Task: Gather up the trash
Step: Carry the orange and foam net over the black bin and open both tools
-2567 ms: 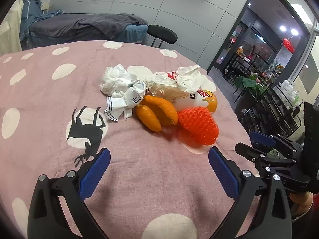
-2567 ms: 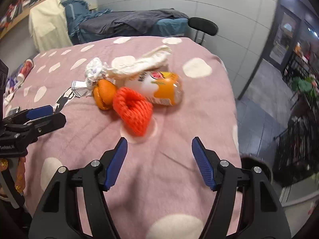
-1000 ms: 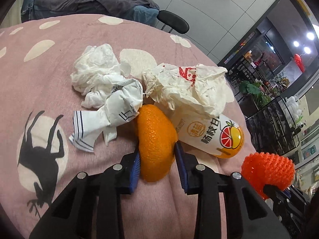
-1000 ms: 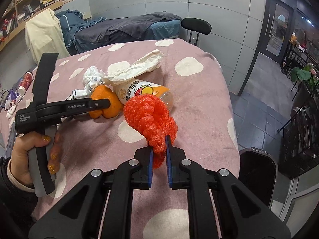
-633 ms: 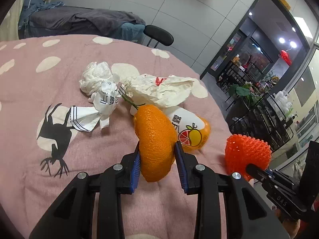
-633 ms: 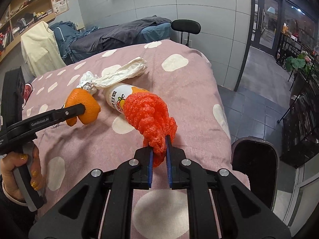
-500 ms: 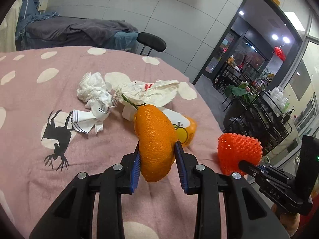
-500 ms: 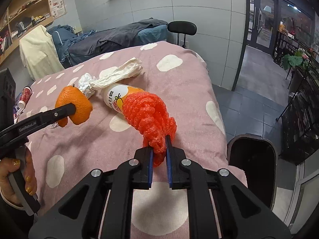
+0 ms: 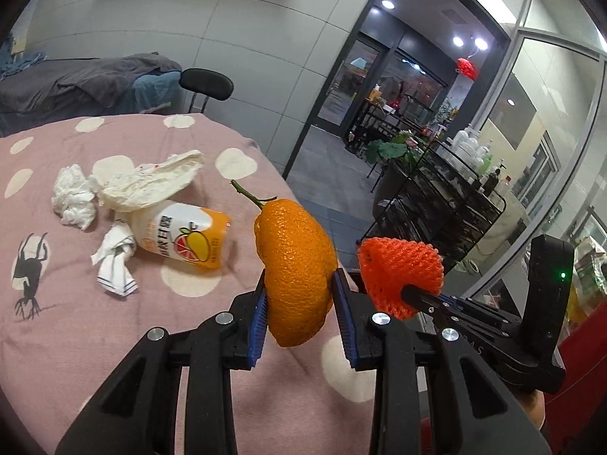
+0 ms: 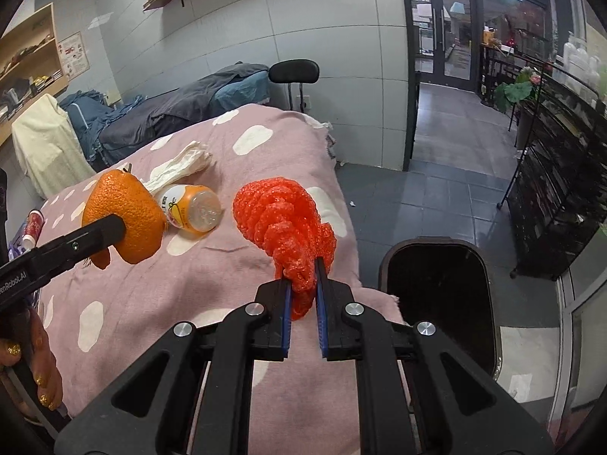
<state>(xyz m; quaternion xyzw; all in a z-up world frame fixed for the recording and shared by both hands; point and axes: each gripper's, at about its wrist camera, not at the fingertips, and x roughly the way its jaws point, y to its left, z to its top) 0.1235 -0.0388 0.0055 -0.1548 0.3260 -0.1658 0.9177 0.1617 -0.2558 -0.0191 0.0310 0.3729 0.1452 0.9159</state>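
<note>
Left wrist view shows the left gripper (image 9: 299, 316) clenched on an orange peel (image 9: 296, 271), its 2 blue pads (image 9: 258, 318) pressing the rind from both sides and a short stem sticking up from the top; the peel is held in the air above the pink spotted cloth (image 9: 114, 322). Beside it, to the right, the right gripper (image 10: 303, 297) pinches a red foam net (image 10: 290, 227) between its pads, also lifted clear of the cloth. On the cloth lie a juice bottle (image 9: 184, 237) on its side, a crumpled paper bag (image 9: 151, 184) resting partly over it, a tissue wad (image 9: 74, 201) and a striped wrapper (image 9: 115, 261) just beside the bottle. Right wrist view shows an open black bin (image 10: 440, 295) on the floor by the cloth's edge, near the net and to its right
</note>
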